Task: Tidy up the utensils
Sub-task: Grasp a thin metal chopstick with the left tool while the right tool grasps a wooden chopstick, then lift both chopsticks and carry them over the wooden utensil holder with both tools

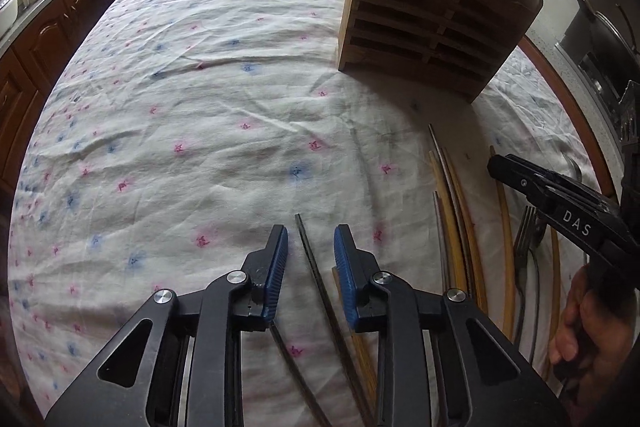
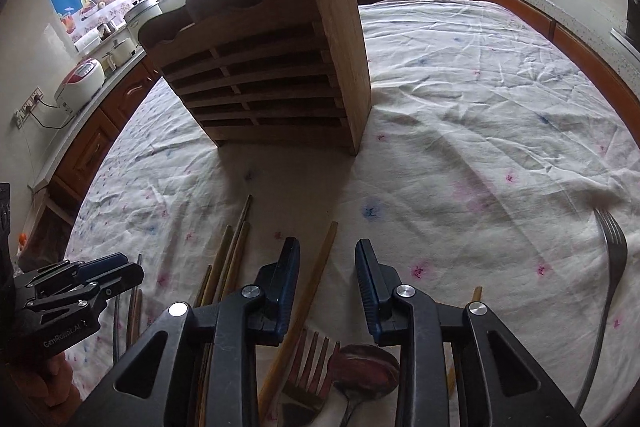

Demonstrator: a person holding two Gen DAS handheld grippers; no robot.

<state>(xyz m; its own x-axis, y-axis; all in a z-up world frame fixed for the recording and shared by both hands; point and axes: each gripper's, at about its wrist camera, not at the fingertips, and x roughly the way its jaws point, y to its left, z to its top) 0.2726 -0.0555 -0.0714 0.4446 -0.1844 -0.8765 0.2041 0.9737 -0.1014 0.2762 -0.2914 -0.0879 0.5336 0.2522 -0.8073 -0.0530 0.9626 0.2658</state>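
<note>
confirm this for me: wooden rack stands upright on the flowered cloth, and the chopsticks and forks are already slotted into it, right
Not quite. The wooden rack does stand upright on the flowered cloth, but its slots look empty. The chopsticks and forks lie loose on the cloth in front of it, as the right wrist view shows.

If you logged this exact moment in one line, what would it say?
left gripper: open, dark chopstick between pads | right gripper: open, over fork and spoon | wooden rack: upright
</note>
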